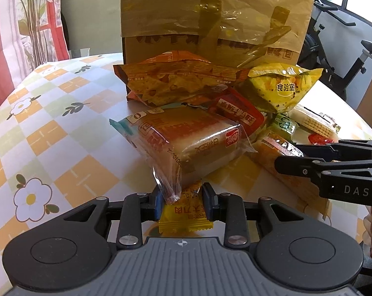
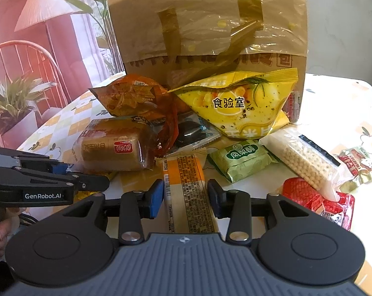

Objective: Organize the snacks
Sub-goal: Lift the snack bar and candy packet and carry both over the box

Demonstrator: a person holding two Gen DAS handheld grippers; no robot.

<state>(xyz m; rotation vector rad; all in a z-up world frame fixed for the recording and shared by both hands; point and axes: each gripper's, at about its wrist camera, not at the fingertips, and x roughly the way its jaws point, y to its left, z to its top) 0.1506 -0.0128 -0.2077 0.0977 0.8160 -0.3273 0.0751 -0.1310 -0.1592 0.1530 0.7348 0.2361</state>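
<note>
A heap of snacks lies on the checked tablecloth (image 1: 50,113) in front of a cardboard box (image 1: 210,12). My left gripper (image 1: 183,201) is shut on a small yellow packet (image 1: 186,219). The sealed end of a clear-wrapped bread loaf (image 1: 186,143) hangs against its left finger. My right gripper (image 2: 186,197) has its jaws closing on a long yellow-and-white packet (image 2: 188,192), with the pads against both long edges. From the other hand's camera, the right gripper (image 1: 288,156) reaches in from the right and the left gripper (image 2: 87,175) from the left beside the loaf (image 2: 117,148).
An orange chip bag (image 2: 134,96) and a yellow chip bag (image 2: 237,103) lean on the box (image 2: 205,24). A green packet (image 2: 242,160), a wafer pack (image 2: 304,160) and a red packet (image 2: 316,199) lie to the right. A dark cookie packet (image 2: 191,133) sits mid-heap.
</note>
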